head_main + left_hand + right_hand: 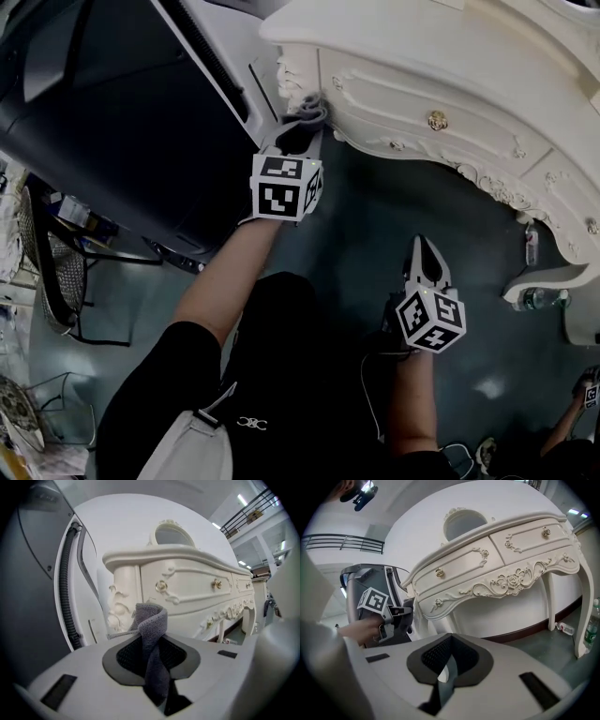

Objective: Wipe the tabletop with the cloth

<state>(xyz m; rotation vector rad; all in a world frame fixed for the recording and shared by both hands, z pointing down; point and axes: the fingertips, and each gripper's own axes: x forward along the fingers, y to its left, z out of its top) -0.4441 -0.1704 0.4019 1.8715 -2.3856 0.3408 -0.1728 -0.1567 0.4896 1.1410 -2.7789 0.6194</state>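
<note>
A grey cloth (152, 618) stands folded between the jaws of my left gripper (151, 641), which is shut on it. In the head view that left gripper (302, 127) holds the cloth (309, 112) against the left end of the ornate cream dressing table (450, 84), just below its top edge. My right gripper (425, 246) hangs lower and to the right over the dark floor, shut with nothing in it. The right gripper (449, 641) view has the table's drawer front (497, 559) ahead and the left gripper (401, 616) at its left corner.
A large dark grey cabinet (112, 122) stands close to the table's left end. Plastic bottles (532, 246) lie on the floor by the right table leg (544, 281). A wire chair (56, 272) is at far left. Another person's hand with a gripper (589, 389) shows at lower right.
</note>
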